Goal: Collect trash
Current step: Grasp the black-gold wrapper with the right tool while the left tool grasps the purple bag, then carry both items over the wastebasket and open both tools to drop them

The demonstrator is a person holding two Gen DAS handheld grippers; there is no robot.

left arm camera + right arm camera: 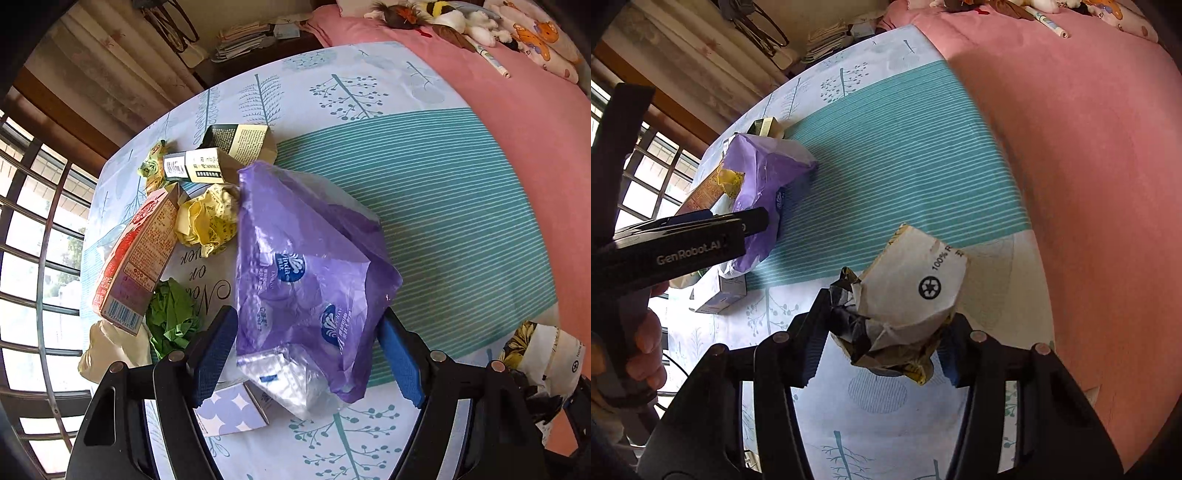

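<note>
A purple plastic bag stands on the patterned cloth, rising between the fingers of my left gripper. The blue pads sit at the bag's two sides without visibly squeezing it, so the gripper is open. Left of the bag lies a heap of trash: a pink carton, yellow crumpled paper, green crumpled paper and dark boxes. My right gripper is shut on a crumpled paper bag with a recycling mark, held just above the cloth.
A small purple-and-white box lies under the left gripper. A pink blanket covers the bed to the right, with plush toys at the far end. A window grille runs along the left. A hand holds the left gripper.
</note>
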